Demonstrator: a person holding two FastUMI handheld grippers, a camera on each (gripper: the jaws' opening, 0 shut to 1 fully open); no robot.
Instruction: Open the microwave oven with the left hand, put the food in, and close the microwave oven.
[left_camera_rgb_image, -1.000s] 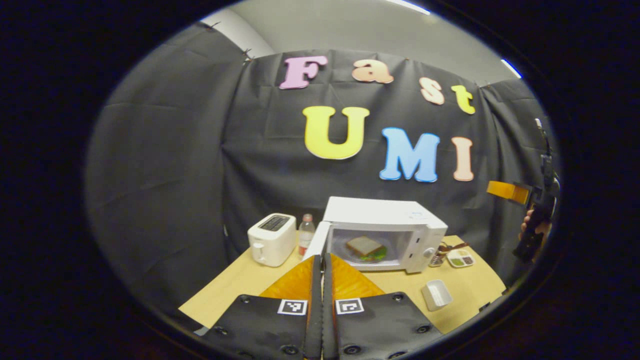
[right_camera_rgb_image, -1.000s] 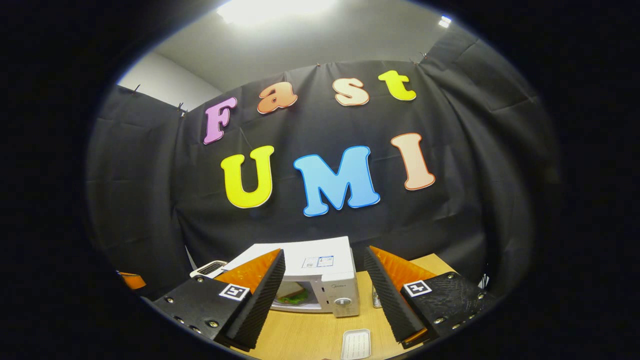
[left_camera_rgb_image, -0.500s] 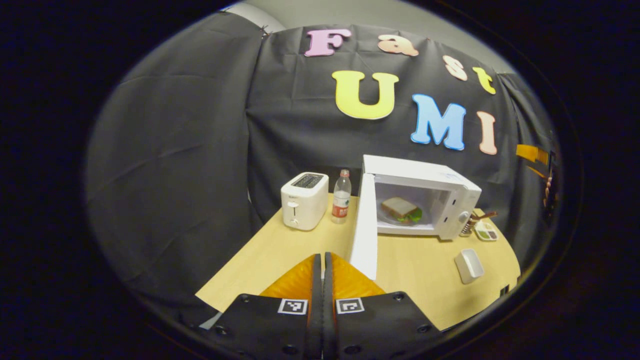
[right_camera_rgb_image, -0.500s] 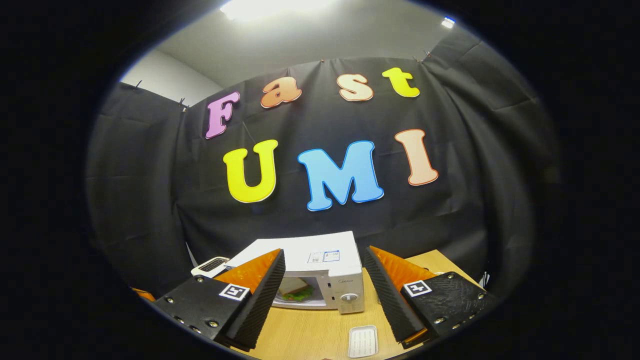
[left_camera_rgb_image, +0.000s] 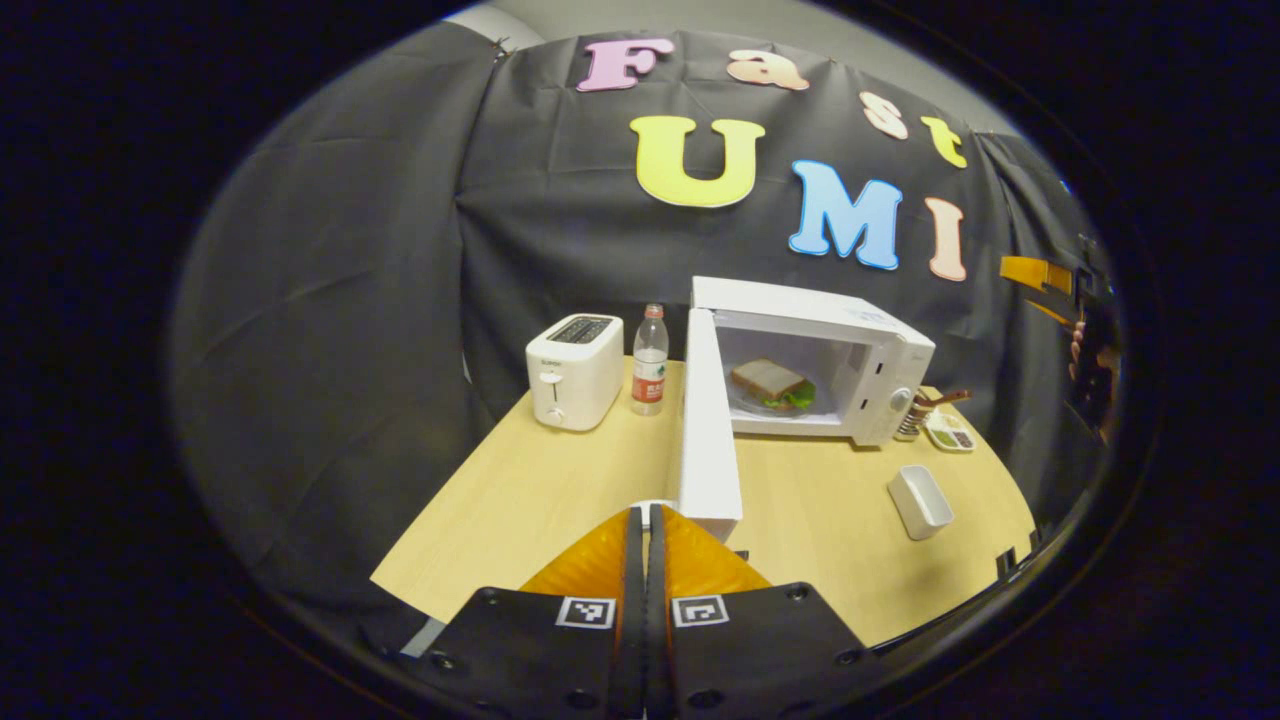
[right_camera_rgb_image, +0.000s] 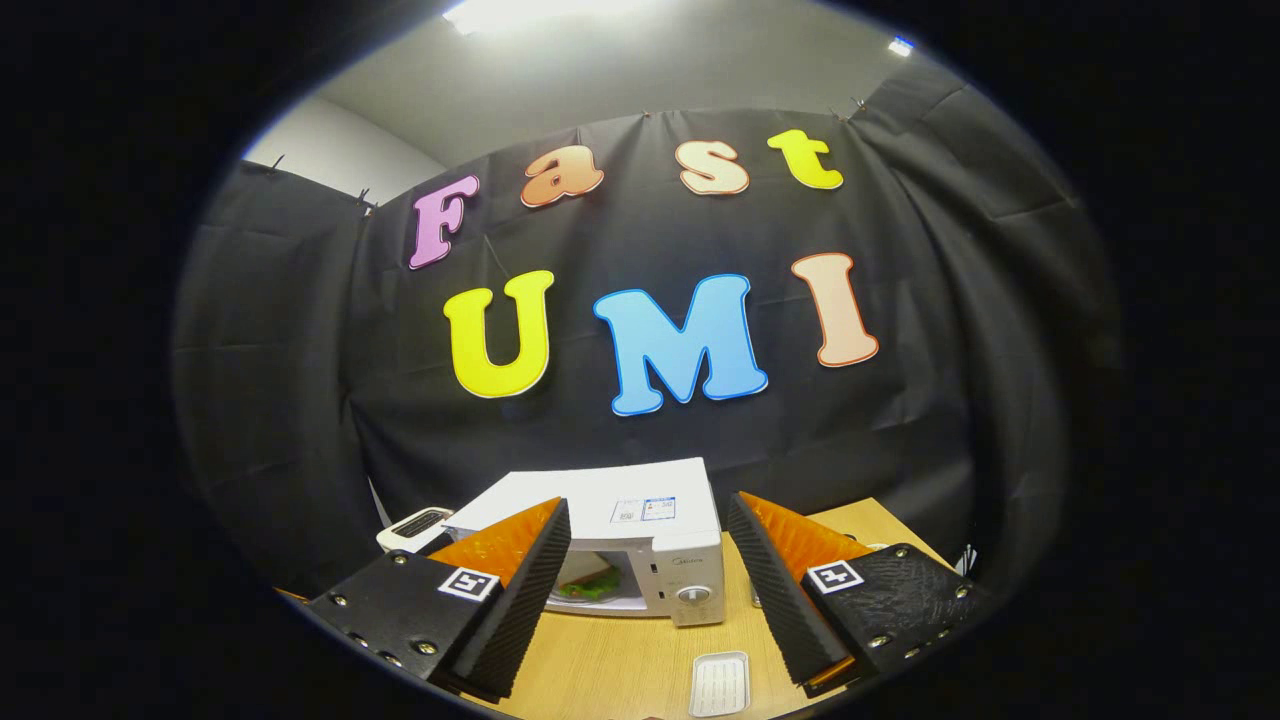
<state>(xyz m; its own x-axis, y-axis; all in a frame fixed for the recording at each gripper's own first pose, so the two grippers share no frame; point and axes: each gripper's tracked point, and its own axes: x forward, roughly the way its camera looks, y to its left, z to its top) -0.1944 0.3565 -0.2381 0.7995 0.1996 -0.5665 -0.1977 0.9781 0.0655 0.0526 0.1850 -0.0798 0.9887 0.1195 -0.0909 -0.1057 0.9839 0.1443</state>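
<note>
On the tabletop (left_camera_rgb_image: 520, 500) the microwave (left_camera_rgb_image: 880, 345) stands with its door (left_camera_rgb_image: 706, 430) swung wide toward the camera, edge-on in the left gripper view. Inside the cavity lies the sandwich (left_camera_rgb_image: 768, 382), bread over green leaves, resting on what looks like a plate; the food is thus already in place, and by my judgement only the closing remains.

Left tongs (left_camera_rgb_image: 646, 545) are closed, fingers pressed together with nothing between them, their tips just beside the door's free lower corner. That posture seems chosen for pushing: shut fingers make a firm blunt point to nudge the door round on its hinge. Whether the tips touch the door I cannot tell.

Right tongs (right_camera_rgb_image: 648, 575) are held wide apart and grip nothing, raised well clear in front of the microwave, probably to keep out of the door's swing. In the left gripper view a hand (left_camera_rgb_image: 1085, 350) holding that tool shows at the far right edge.

Left of the microwave stand a toaster (left_camera_rgb_image: 574, 370) and a bottle (left_camera_rgb_image: 650, 360), near each other. To the right sit a small white bin (left_camera_rgb_image: 920, 500), seemingly empty, and a small tray (left_camera_rgb_image: 948, 432) with several compartments holding bits I cannot identify.
</note>
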